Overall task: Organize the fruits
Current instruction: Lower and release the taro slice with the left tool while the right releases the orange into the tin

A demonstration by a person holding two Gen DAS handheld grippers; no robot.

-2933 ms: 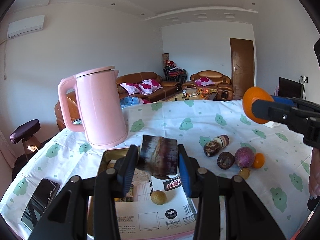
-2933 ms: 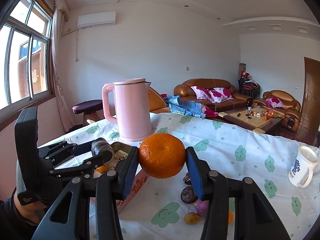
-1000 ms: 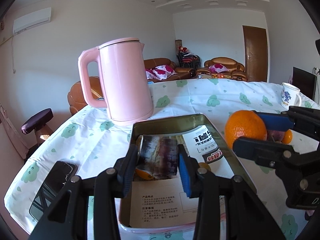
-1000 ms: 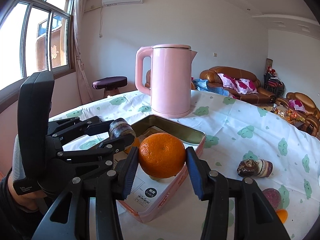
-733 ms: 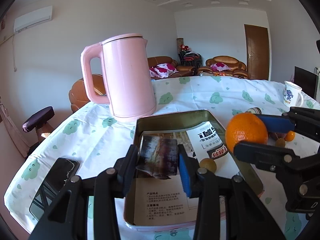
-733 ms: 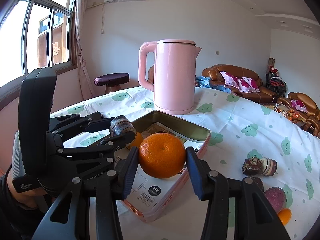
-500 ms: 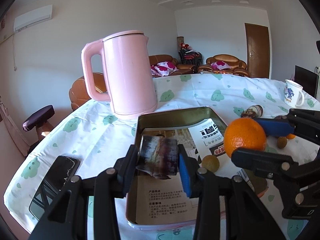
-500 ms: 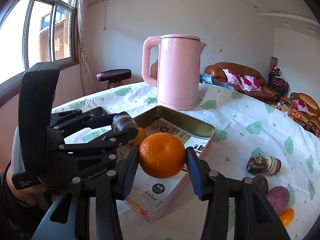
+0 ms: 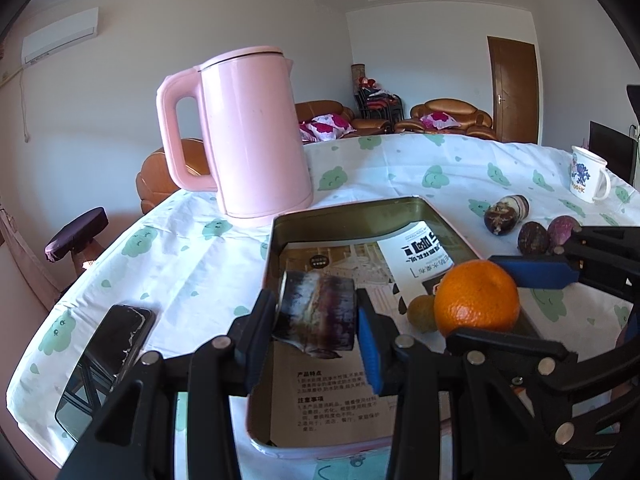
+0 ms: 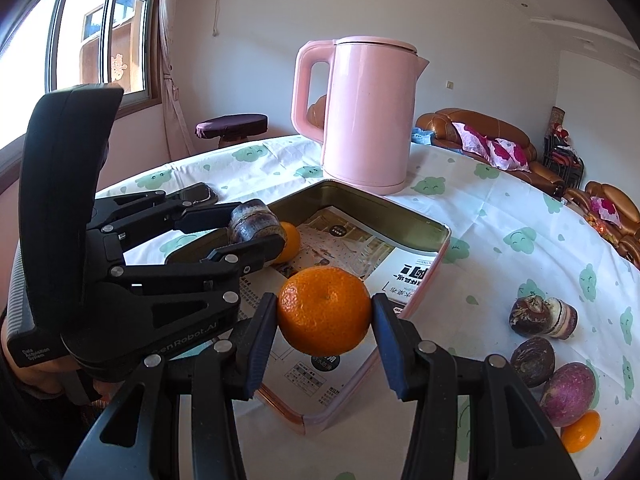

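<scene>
both tools are matte black frames of angular struts joined by round silver screws. the left tool [image 9: 316,316] has fingers faced with blue pads [image 9: 369,354] on the inner sides; seen from the right wrist camera, its body [image 10: 132,264] carries a tall curved black shell, faint grey lettering along the lower edge and small white print at the corner. the right tool [image 10: 324,316] has matching black fingers with blue pads [image 10: 386,354].

Orange [image 10: 324,316] and dark, banded purple fruit [image 9: 318,314], each held above the paper-lined tin [image 9: 436,220]
</scene>
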